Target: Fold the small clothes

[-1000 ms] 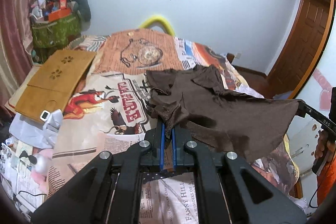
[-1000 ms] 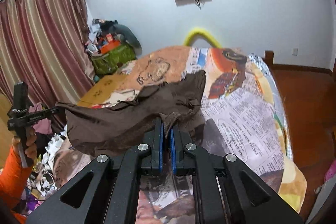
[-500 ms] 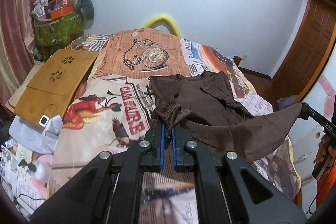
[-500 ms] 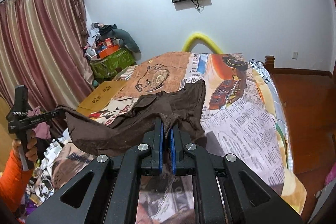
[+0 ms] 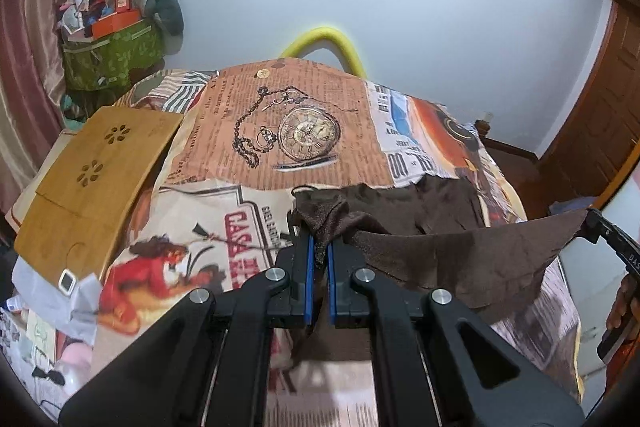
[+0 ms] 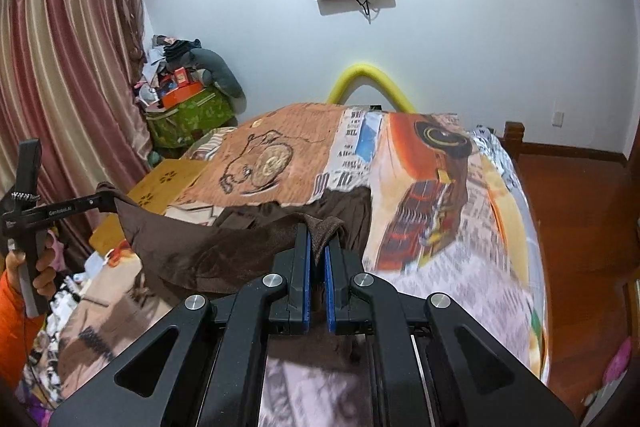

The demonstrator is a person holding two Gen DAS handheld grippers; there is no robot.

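Note:
A small brown garment (image 5: 452,255) hangs stretched between my two grippers above the bed, its far part lying on the printed bedspread (image 5: 304,131). My left gripper (image 5: 318,247) is shut on one corner of it. In the left wrist view the right gripper (image 5: 588,221) holds the opposite corner at the right edge. In the right wrist view my right gripper (image 6: 318,243) is shut on bunched brown garment (image 6: 208,247) cloth, and the left gripper (image 6: 110,197) grips the other corner at the left, held by a hand in an orange sleeve.
A wooden lap board (image 5: 96,167) lies on the bed's left side. A green bag (image 5: 112,55) piled with clutter stands by the curtain (image 6: 68,99). A yellow foam arch (image 5: 324,43) rises behind the bed. Wooden floor (image 6: 584,211) and a door (image 5: 600,131) lie to the right.
Both grippers carried the stretched garment forward over the bed toward the far wall. The garment's far edge now lies lower on the spread, and the pocket-watch print is uncovered.

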